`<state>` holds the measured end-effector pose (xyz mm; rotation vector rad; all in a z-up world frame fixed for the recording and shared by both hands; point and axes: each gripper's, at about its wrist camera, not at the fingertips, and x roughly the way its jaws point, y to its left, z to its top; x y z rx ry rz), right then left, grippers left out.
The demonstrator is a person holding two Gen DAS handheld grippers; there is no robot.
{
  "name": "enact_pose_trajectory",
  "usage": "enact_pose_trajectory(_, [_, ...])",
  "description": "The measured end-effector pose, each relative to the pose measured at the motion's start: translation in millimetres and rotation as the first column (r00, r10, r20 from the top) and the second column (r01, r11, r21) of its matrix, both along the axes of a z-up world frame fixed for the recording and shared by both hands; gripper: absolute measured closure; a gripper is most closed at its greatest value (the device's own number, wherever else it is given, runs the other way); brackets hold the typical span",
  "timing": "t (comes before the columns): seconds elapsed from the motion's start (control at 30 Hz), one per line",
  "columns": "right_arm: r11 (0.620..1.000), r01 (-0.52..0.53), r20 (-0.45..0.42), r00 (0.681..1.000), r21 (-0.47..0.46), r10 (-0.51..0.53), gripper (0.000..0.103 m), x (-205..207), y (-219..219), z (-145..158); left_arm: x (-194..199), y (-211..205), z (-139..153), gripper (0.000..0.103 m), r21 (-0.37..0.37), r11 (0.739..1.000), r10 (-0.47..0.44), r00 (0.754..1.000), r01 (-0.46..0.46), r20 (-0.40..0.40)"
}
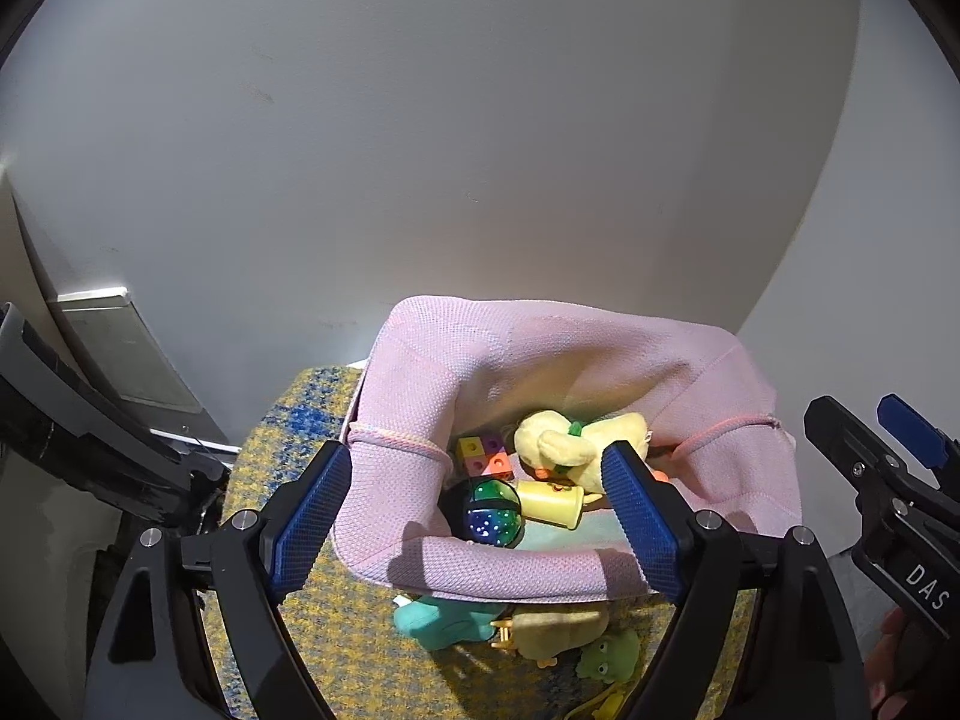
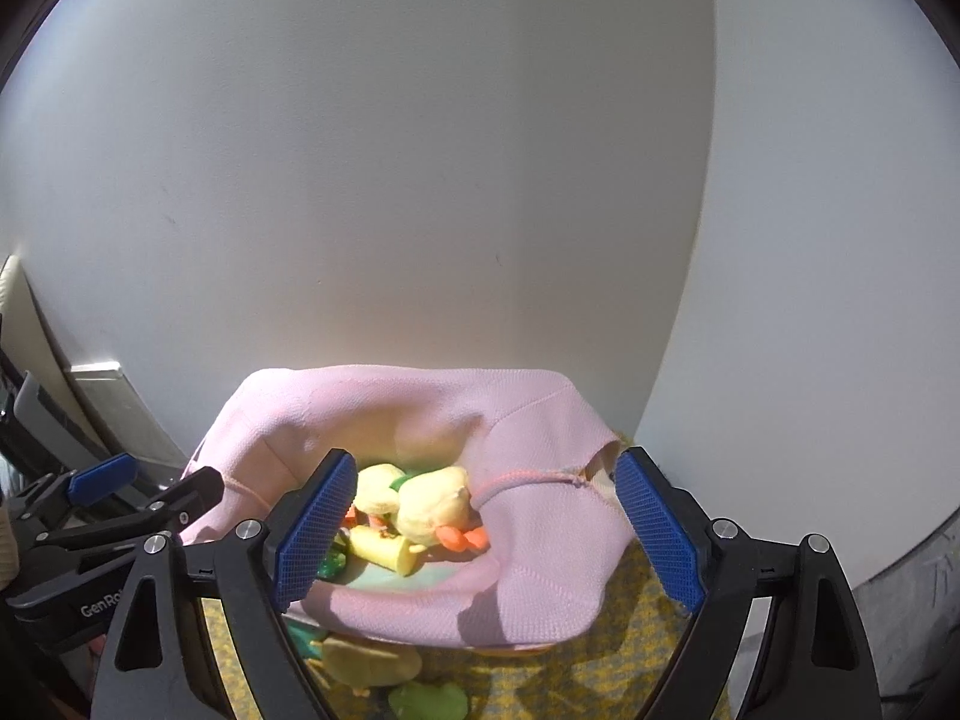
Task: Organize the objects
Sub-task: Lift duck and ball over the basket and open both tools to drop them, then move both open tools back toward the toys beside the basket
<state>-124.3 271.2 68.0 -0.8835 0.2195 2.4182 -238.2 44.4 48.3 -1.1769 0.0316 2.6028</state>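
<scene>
Item: soft pink fabric bin point(image 1: 528, 360), standing on a yellow-and-blue woven surface point(image 1: 312, 450) against a pale wall. Contents: yellow plush duck point(image 1: 576, 444), multicoloured cube block point(image 1: 483, 456), glittery dark ball point(image 1: 492, 513), pale yellow toy cup point(image 1: 549, 501). Outside, just beside the near rim: teal plush point(image 1: 438, 621), tan plush point(image 1: 558, 630), green frog toy point(image 1: 609, 657). Left tongs point(image 1: 480, 522): wide, nothing held, straddling the near rim. Right tongs point(image 2: 480, 531): wide, empty, straddling the bin's right side. Step in hand, as judged: fetch the loose toys below the rim. Handling notes: draw back and dip lower before closing, or the sagging rim will be caught; take one plush at a time, pinching its body, not a limb; lift clear over the rim and release above the duck.
</scene>
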Motion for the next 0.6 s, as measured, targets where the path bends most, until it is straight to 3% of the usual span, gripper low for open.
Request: enact_pose_trajectory(0.6, [0.999, -0.047, -0.02, 0.999, 0.012, 0.047, 0.015, 23.8, -29.2, 16.6, 34.7, -35.6, 13.2, 0.014, 0.012, 0.999, 0.032, 0.999, -0.031, -0.025])
